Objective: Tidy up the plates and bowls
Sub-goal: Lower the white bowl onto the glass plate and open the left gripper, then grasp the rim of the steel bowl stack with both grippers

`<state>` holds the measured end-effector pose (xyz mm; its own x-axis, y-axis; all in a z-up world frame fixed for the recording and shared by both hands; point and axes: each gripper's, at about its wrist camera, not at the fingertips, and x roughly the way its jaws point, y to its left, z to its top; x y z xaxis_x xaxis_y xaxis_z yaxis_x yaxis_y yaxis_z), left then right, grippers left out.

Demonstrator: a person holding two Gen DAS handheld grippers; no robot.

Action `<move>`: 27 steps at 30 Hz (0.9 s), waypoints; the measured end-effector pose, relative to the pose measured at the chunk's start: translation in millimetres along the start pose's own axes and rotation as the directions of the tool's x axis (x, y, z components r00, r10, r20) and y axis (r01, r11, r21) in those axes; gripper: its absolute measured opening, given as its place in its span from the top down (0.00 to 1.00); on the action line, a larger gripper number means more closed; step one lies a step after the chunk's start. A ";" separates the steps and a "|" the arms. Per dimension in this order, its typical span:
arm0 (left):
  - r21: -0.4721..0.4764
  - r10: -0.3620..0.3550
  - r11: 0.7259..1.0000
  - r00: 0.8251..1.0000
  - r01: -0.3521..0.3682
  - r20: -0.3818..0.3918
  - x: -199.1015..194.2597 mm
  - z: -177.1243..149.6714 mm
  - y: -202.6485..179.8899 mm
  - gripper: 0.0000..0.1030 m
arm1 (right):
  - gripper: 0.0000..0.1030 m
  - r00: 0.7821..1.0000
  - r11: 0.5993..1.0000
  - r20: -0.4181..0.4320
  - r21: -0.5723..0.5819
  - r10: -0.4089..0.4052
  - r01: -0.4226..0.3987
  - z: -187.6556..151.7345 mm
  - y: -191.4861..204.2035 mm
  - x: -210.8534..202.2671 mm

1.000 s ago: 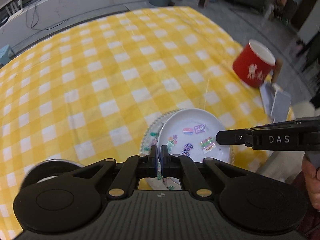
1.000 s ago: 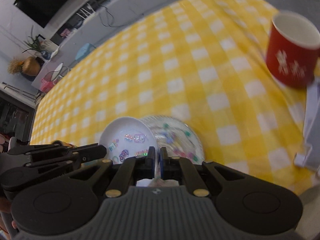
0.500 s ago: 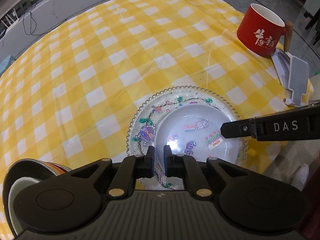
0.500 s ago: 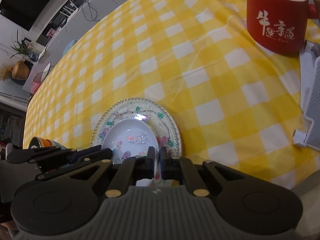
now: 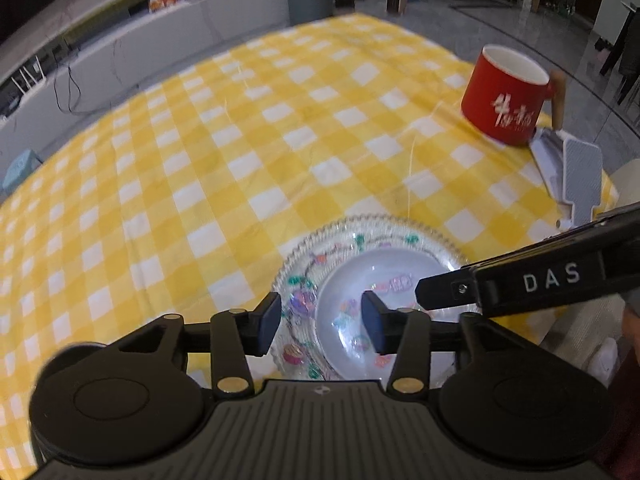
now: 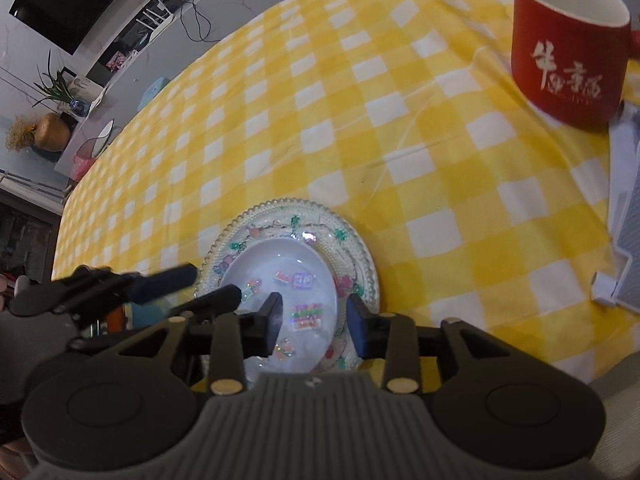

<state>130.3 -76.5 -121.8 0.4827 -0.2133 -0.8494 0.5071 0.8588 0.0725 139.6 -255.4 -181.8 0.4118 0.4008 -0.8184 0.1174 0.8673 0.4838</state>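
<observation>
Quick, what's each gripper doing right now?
Left gripper: fingers opening, holding nothing, over the stacked plates.
Right gripper: fingers opening, holding nothing.

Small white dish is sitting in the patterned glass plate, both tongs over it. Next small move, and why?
Probably draw both tongs straight back from the stack. The small white dish already rests inside the patterned glass plate on the checked tablecloth. The left tongs and right tongs are opening, their pads apart over the near rims and pressing nothing, so the placing looks done; pulling clear avoids nudging the stack.
</observation>
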 end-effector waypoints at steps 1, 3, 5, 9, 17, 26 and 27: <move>0.001 0.000 1.000 1.000 0.000 0.018 -4.3 0.2 0.0 0.41 | 0.57 1.000 1.000 0.005 0.006 0.003 -0.003 0.6 -0.8 -1.3; -0.001 0.001 1.000 0.999 0.000 0.051 -12.4 0.8 -0.5 0.39 | 0.56 1.000 1.000 0.018 0.014 0.004 -0.004 2.5 -2.9 -4.3; -0.008 0.001 1.000 0.997 -0.001 0.076 -21.7 2.2 0.1 0.37 | 0.53 1.000 1.000 0.030 0.019 0.010 -0.011 4.0 -3.8 -7.4; -0.051 0.027 0.998 0.994 -0.022 0.107 -41.2 2.4 6.1 0.35 | 0.39 0.997 1.000 0.081 -0.007 0.013 -0.013 5.2 0.5 -17.1; -0.257 0.138 0.961 0.982 -0.101 0.128 -90.9 -19.3 57.0 0.34 | 0.29 0.974 0.993 0.195 -0.025 0.116 -0.114 7.7 14.6 -48.0; -0.497 0.291 0.833 0.957 -0.243 0.020 -106.7 -71.6 123.9 0.33 | 0.30 0.967 0.948 0.063 -0.226 0.246 -0.226 -13.7 102.2 -37.8; -0.511 0.260 0.834 0.965 -0.211 0.026 -104.8 -74.9 128.3 0.33 | 0.30 0.968 0.943 0.052 -0.244 0.246 -0.227 -17.4 111.0 -34.8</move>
<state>91.4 90.9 -62.6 0.6160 0.0053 -0.7877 -0.0437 0.9987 -0.0275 122.6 -167.9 -105.1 0.4749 0.5860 -0.6566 -0.2031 0.7989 0.5661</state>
